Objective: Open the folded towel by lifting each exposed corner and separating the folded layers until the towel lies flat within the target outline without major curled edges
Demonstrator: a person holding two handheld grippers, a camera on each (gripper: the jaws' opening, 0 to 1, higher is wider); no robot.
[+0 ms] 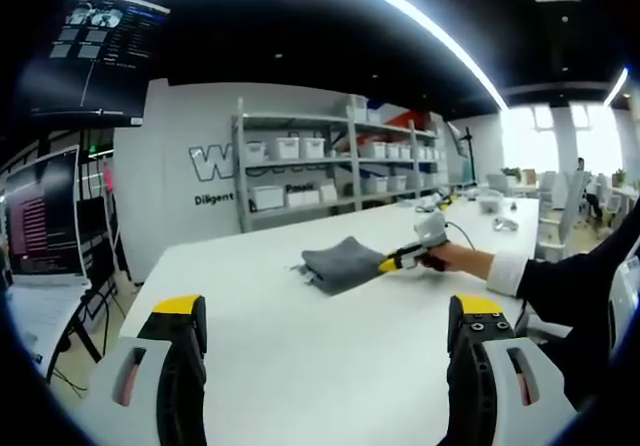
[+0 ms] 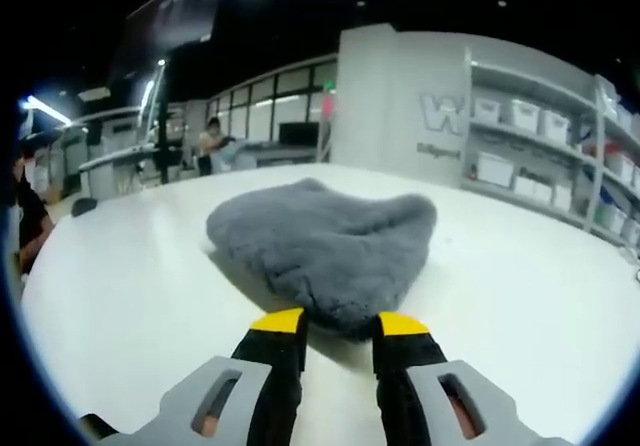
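Observation:
A grey fluffy towel [image 2: 325, 231] lies folded in a mound on the white table [image 2: 130, 296]. My right gripper [image 2: 340, 324] has its yellow-tipped jaws close together on the towel's near edge, which bulges between the tips. In the left gripper view the towel [image 1: 340, 262] sits mid-table, and the right gripper [image 1: 392, 263], held by a hand, meets its right side. My left gripper [image 1: 330, 311] hovers well short of the towel over the near table [image 1: 300, 366], jaws wide apart with nothing between them.
Metal shelves with white bins [image 1: 330, 166] stand behind the table. Monitors [image 1: 45, 216] sit at the left. Small items and cables [image 1: 490, 206] lie at the table's far end. A dark sleeve [image 1: 570, 276] reaches in from the right. A small dark object [image 2: 85, 206] rests near the table's far-left edge.

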